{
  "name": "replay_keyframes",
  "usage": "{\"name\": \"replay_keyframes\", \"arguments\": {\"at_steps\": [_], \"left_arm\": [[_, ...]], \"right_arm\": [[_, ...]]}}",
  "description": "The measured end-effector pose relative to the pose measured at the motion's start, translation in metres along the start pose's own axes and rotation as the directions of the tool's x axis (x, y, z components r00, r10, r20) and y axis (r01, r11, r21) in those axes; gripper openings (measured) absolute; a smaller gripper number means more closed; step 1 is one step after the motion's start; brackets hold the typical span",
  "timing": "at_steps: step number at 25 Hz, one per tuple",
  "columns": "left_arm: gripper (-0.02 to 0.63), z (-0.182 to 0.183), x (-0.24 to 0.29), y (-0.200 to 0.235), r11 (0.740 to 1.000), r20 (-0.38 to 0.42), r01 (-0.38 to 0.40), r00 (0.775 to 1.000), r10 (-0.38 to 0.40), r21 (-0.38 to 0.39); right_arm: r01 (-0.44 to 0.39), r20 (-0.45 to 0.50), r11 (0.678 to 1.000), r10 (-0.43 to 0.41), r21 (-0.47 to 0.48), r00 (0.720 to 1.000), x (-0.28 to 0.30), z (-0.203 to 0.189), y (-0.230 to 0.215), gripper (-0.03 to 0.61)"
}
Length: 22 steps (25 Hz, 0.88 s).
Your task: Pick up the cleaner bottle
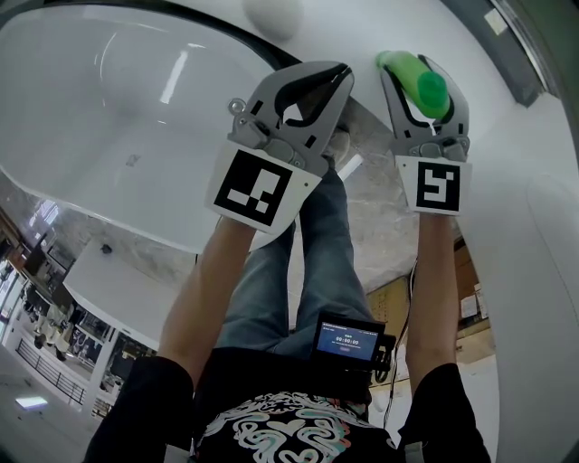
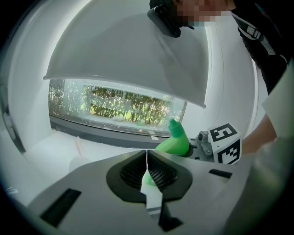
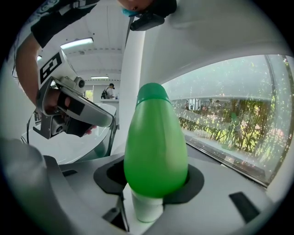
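The green cleaner bottle (image 1: 421, 83) stands upright on a white ledge (image 1: 488, 118) by a window. My right gripper (image 1: 418, 72) reaches round it with one jaw on each side. In the right gripper view the bottle (image 3: 155, 142) fills the hollow between the jaws of my right gripper (image 3: 155, 183), with dark gaps at both flanks, so the pads do not press on it. My left gripper (image 1: 346, 70) hangs just left of the bottle, its jaws shut with nothing between them. The left gripper view shows the bottle (image 2: 177, 142) beyond my left gripper's (image 2: 147, 153) closed tips.
A white bathtub (image 1: 109, 108) curves along the left, below my left arm. The window (image 2: 119, 108) runs along the back of the ledge. A white round object (image 1: 271, 14) sits at the far end. The person's legs stand on marble floor (image 1: 380, 226).
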<state>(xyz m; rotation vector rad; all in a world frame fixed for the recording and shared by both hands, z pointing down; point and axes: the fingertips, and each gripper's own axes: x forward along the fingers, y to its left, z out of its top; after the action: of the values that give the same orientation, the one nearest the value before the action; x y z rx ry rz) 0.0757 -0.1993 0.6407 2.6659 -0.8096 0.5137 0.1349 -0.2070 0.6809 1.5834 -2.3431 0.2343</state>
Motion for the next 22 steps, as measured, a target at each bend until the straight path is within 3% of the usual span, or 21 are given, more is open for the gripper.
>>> {"name": "replay_keyframes", "arguments": {"at_steps": [8, 22], "left_arm": [[0.018, -0.004, -0.004, -0.001, 1.000, 0.010, 0.000, 1.000, 0.001, -0.022], [0.018, -0.008, -0.012, -0.004, 1.000, 0.002, -0.003, 1.000, 0.003, 0.000]], "right_arm": [[0.023, -0.013, 1.000, -0.024, -0.018, 1.000, 0.004, -0.003, 0.000, 0.218], [0.064, -0.016, 0.997, -0.064, 0.037, 0.998, -0.003, -0.006, 0.001, 0.210]]}}
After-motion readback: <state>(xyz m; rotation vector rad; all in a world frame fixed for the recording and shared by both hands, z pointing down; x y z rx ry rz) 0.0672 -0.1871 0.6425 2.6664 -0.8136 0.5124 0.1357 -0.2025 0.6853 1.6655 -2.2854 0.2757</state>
